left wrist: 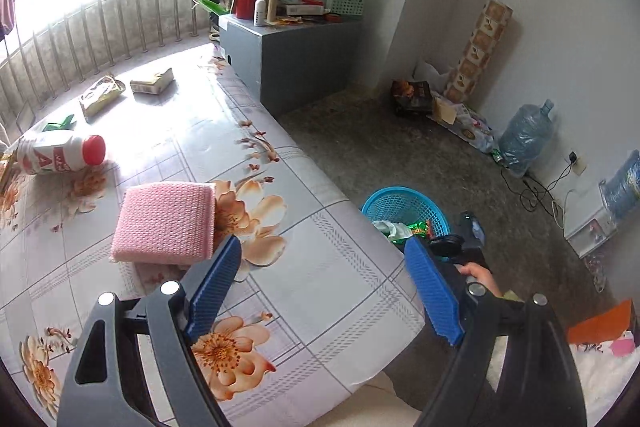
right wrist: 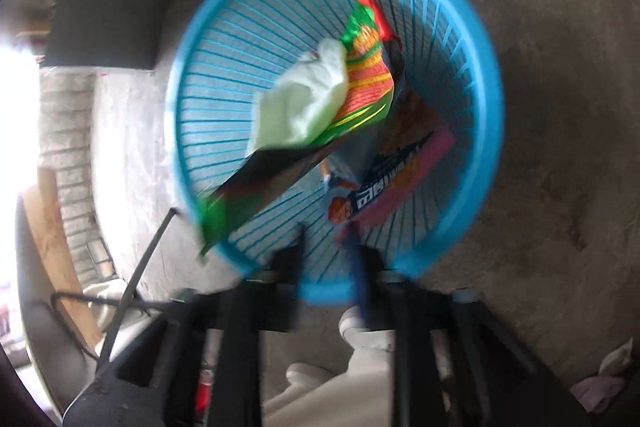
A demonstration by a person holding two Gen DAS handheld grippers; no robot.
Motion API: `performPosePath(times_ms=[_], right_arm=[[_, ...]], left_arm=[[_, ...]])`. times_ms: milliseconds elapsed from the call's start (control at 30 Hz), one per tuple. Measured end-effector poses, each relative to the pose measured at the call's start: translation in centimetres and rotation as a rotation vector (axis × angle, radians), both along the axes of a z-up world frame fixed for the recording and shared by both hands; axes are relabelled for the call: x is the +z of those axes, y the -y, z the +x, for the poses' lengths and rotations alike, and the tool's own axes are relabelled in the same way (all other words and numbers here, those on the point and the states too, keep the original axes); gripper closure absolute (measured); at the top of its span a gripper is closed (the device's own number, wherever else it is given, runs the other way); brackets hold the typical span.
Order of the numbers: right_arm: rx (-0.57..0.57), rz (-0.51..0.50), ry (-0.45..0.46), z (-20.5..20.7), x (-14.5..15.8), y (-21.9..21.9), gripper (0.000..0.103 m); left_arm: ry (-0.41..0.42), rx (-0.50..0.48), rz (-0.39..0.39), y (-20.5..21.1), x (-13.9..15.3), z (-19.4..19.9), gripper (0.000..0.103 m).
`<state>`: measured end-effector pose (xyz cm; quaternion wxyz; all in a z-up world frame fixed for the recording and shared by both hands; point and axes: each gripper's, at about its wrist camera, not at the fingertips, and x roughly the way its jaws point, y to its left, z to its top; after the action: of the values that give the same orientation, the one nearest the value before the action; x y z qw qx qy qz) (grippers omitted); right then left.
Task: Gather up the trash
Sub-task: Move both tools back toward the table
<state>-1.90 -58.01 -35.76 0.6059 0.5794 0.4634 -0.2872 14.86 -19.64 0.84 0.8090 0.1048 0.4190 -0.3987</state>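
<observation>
A: Right gripper (right wrist: 328,247) is part open, empty, above the blue basket (right wrist: 494,75); wrappers (right wrist: 364,67) are inside.
B: Left gripper (left wrist: 324,291) gapes empty over the table; the bottle (left wrist: 60,153) may roll if nudged.

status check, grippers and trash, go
left gripper open over table, empty. right gripper open above blue basket, wrappers inside. nothing blocking.
</observation>
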Motion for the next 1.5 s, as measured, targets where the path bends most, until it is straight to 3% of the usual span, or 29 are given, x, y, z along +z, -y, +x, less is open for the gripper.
performPosePath(times_ms=[33, 433, 700, 767, 1033, 1500], right_arm=[[0.009, -0.033, 0.01, -0.7, 1.3, -0.6, 0.056], [0.216, -0.31, 0.097, -8.5, 14.8, -11.1, 0.036], [0.344, -0.601, 0.193, -9.1, 24.6, -16.5, 0.016], [0.365, -0.669, 0.204, -7.5, 26.6, -18.0, 0.011], [0.471, -0.835, 0.254, -4.2, 31.7, -22.2, 0.008], [0.649, -1.002, 0.264, 0.7, 34.4, -28.5, 0.008]], left_arm=[[-0.001, 0.003, -0.007, -0.3, 0.2, 0.0, 0.021], [0.049, 0.079, -0.083, -4.3, 3.1, -1.3, 0.019], [0.08, 0.15, -0.098, -8.2, 4.0, -1.9, 0.014], [0.084, 0.175, -0.099, -9.2, 4.0, -1.9, 0.013], [0.102, 0.258, -0.091, -12.9, 3.9, -1.6, 0.01], [0.097, 0.338, -0.078, -15.7, 3.3, -0.3, 0.009]])
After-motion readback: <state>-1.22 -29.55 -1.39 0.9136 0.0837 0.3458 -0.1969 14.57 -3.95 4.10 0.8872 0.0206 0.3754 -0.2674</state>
